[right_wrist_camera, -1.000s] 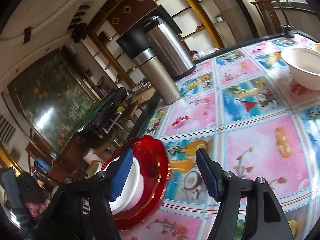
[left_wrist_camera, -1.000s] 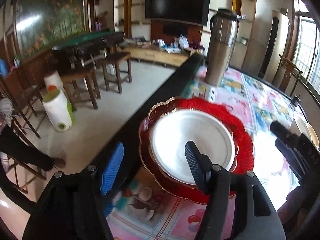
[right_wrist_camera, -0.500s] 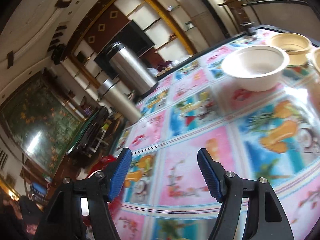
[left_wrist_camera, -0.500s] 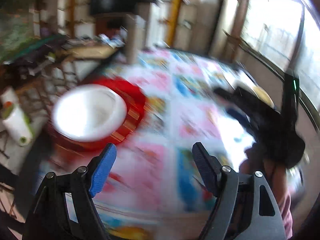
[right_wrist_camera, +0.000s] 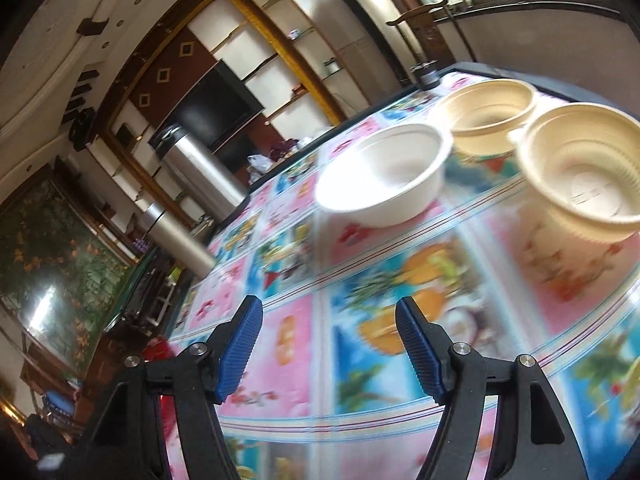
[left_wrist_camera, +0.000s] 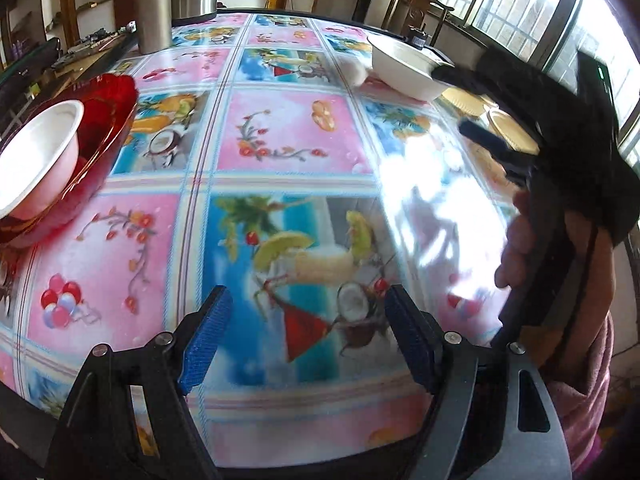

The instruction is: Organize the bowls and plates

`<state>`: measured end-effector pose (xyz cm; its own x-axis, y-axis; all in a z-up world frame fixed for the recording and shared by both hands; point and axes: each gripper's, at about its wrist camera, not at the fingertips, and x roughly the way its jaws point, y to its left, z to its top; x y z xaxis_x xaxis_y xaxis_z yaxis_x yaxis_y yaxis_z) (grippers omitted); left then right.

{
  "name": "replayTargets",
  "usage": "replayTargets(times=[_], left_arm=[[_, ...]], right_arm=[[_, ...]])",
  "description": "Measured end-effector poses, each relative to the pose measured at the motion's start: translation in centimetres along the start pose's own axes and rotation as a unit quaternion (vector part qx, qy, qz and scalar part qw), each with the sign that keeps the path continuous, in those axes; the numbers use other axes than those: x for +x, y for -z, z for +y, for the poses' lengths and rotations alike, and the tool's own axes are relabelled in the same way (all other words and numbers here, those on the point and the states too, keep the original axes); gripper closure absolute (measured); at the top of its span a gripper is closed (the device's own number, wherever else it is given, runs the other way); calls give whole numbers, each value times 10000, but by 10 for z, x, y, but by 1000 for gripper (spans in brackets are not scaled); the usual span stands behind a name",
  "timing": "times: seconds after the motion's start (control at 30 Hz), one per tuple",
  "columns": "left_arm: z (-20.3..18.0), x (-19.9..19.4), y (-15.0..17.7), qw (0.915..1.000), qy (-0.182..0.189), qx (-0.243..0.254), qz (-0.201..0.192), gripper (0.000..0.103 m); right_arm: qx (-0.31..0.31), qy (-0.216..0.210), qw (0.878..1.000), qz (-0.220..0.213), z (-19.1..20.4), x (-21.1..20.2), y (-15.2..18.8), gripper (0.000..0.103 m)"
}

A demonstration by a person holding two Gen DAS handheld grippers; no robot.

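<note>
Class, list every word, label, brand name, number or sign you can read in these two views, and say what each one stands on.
No readable text in either view.
Tablecloth: only pictures of fruit, drinks and balloons, no words.
Nearer beige bowl: faint embossed marks on its inner bottom, too blurred to read.
White bowl, red plate and steel flasks: no label visible.

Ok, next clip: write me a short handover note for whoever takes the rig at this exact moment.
Left claw: open, empty, over the tablecloth.
Right claw: open, empty, pointed toward the loose white bowl.
Things: one white bowl sits in the red plate at the table's left edge. Two beige bowls stand beside the loose white one at the far right.
Done: one bowl on the red plate.
Left: the loose white bowl, probably next, then the two beige bowls.
</note>
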<state>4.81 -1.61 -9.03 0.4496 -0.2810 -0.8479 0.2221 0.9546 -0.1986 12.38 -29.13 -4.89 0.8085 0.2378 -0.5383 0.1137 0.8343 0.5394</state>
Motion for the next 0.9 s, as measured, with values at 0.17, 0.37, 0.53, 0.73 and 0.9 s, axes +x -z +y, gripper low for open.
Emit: replayTargets(times=[0.17,0.37,0.53,0.73,0.9], left_arm=[[-11,13,-30,9999,100,22,109,25],[-35,35,-100,9987,282,142,396,25],[-45,44,-188,9972,516,-197,505,25],[-55,86,-263,9934,578,-750,646,25],[-57,123,-267,9863,925,-1145,748,25]], right_arm=[[243,57,9997,-42,-33,-4,-20,31],[653,-274,9971,278,-51,8,-59,31],[1110,-100,9918,628,-49,24,-119,30],[1850,-157,9781,946,-79,39,-148,30],[1858,-236,9756,1145,-92,49,-156,26]])
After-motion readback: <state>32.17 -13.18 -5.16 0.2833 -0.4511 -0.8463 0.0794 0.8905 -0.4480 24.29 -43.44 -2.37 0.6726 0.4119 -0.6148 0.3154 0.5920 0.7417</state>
